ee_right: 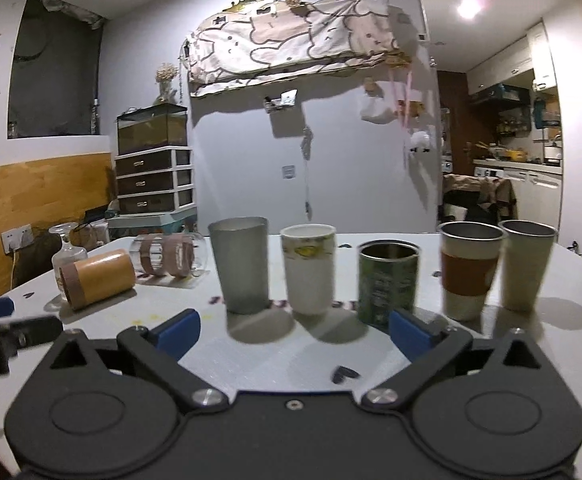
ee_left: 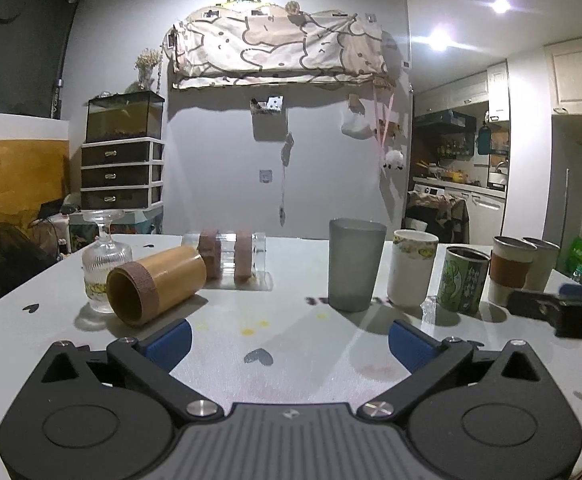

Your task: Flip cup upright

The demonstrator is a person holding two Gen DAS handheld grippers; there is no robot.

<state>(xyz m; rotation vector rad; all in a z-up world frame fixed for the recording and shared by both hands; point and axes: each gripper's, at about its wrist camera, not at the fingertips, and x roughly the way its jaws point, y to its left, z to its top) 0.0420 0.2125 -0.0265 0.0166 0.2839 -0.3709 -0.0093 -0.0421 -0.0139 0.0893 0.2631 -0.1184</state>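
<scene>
Left gripper [ee_left: 289, 340]: blue-padded jaws spread wide, holding nothing, above the white table [ee_left: 291, 360].
Right gripper [ee_right: 293, 330]: equally wide, holding nothing.
Bamboo cylinder cup [ee_left: 155, 289]: lying sideways, mouth facing the left camera, beside an inverted ribbed glass [ee_left: 103, 268].
Right view only: all five upright cups, frosted grey tumbler [ee_right: 243, 264] leftmost.

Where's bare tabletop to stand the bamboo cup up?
Bare table lies between the lying bamboo cup and the frosted grey tumbler, ahead of the open left gripper. Right of the tumbler is crowded: white cup, green tin, sleeved cup.
</scene>
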